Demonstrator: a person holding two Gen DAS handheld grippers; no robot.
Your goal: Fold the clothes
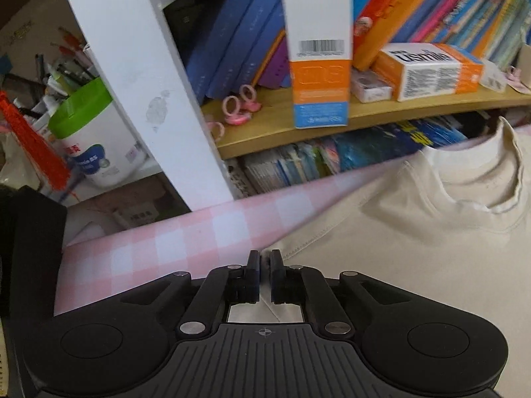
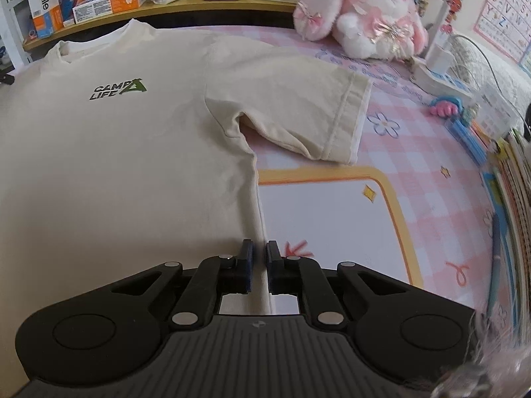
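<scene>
Two grippers low over a cream t-shirt [image 2: 116,152] spread flat on a pink checked mat [image 2: 415,139], left gripper [image 1: 264,254] fingers nearly together pinching its edge, right gripper [image 2: 259,247] fingers likewise nipping the side seam, short sleeve [image 2: 298,109] ahead and right of them, collar [image 1: 491,182] ahead-right of the left fingers, plush rabbit [image 2: 365,13] far ahead.

Your left gripper [image 1: 264,265] is matte black plastic: two short flat fingers [image 1: 253,267] with dark blue pads on the inner faces, driven by paired linkage arms with round silver pivot screws. Behind them, a ribbed grey-black housing carries a small crosshair mark at centre, flanked by two rounded lobes with raised circular discs. Your right gripper [image 2: 259,257] is the same build: black fingers [image 2: 246,258], blue pads, silver screws, ribbed housing with a small round two-tone emblem.
</scene>
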